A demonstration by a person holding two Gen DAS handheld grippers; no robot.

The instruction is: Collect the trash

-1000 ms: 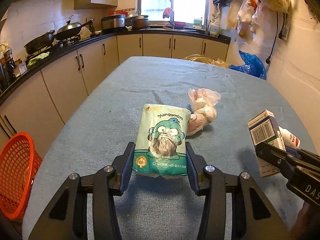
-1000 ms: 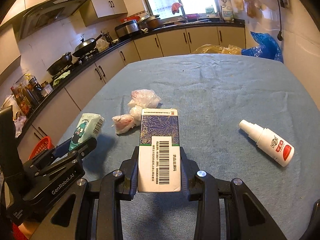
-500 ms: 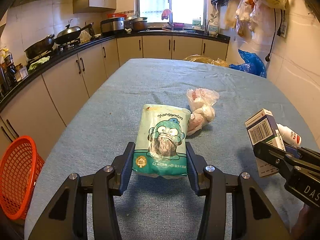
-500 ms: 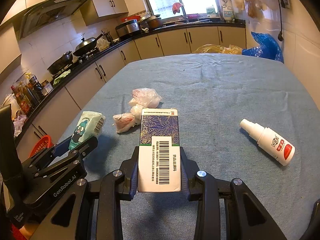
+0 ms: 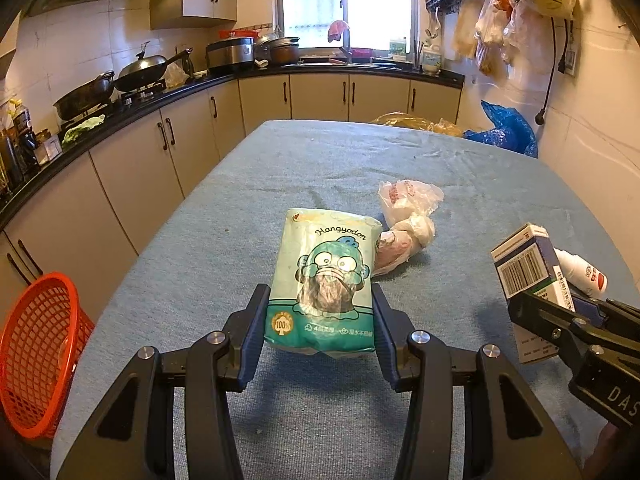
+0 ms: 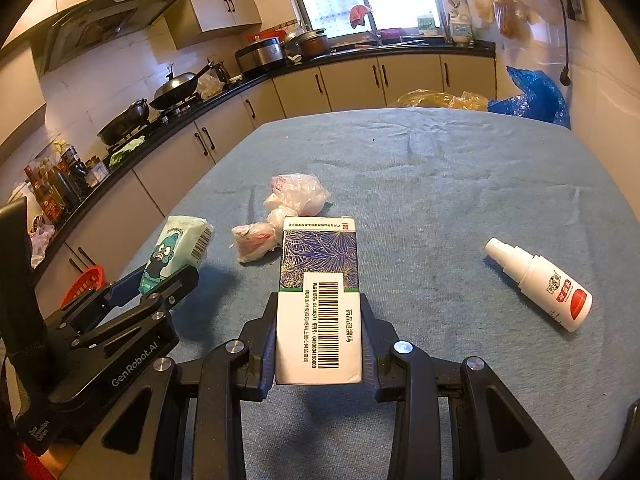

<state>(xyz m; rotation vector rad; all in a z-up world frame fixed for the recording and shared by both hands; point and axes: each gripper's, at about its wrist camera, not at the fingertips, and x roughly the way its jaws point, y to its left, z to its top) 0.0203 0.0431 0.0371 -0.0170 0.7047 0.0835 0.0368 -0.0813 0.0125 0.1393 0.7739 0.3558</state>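
Observation:
My left gripper [image 5: 320, 312] is shut on a teal tissue pack [image 5: 326, 280] with a cartoon face, held above the blue tablecloth [image 5: 320, 160]. The same tissue pack [image 6: 176, 248] shows at the left of the right wrist view, in the left gripper [image 6: 160, 280]. My right gripper [image 6: 319, 320] is shut on a blue-and-white medicine box [image 6: 319, 300] with a barcode; that box [image 5: 528, 272] appears at the right of the left wrist view. Crumpled plastic bags [image 5: 404, 220] [image 6: 288, 212] lie on the cloth beyond both grippers. A white spray bottle [image 6: 540, 284] lies at the right.
An orange mesh basket [image 5: 36, 356] stands on the floor left of the table, below its edge. Kitchen cabinets and a counter with pans [image 5: 120, 84] run along the left and far side. Yellow and blue bags [image 5: 508, 128] sit past the table's far right corner.

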